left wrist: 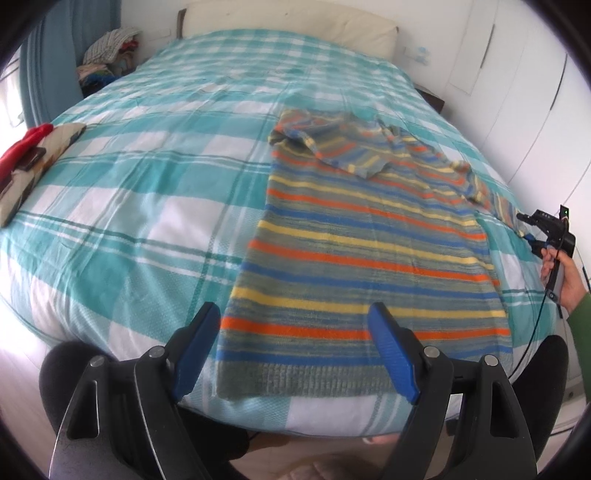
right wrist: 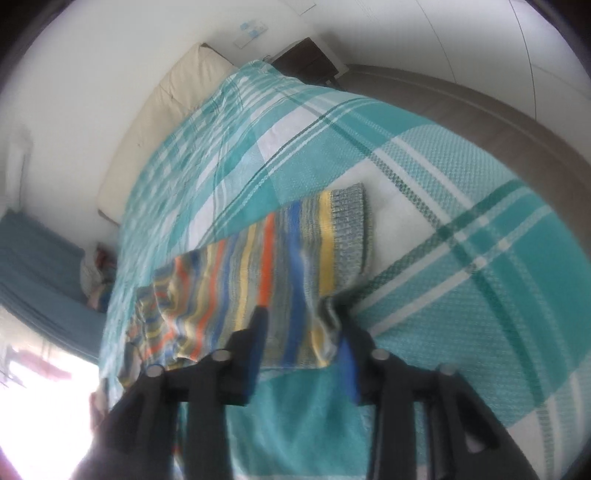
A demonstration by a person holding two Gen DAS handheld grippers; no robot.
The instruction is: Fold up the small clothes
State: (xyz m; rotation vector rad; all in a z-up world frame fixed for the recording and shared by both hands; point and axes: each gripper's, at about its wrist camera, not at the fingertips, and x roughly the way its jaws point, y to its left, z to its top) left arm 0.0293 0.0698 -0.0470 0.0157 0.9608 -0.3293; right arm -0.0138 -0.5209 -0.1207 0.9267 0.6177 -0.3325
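A small striped sweater (left wrist: 369, 236) in orange, yellow, blue and grey lies flat on the bed, its left sleeve folded across the chest. My left gripper (left wrist: 295, 325) is open and empty, hovering over the sweater's bottom hem. My right gripper (left wrist: 532, 229) is at the right edge of the bed, at the end of the right sleeve. In the right wrist view the right gripper (right wrist: 301, 314) has the sleeve (right wrist: 280, 273) between its fingers and lifts it off the bed; the grey cuff (right wrist: 351, 225) hangs beyond.
The bed has a teal and white checked cover (left wrist: 147, 177) and a cream headboard (left wrist: 288, 26). A red and patterned item (left wrist: 26, 158) lies at its left edge. A pile of clothes (left wrist: 107, 55) sits beyond the far left corner. White wardrobe doors (left wrist: 517, 92) stand at the right.
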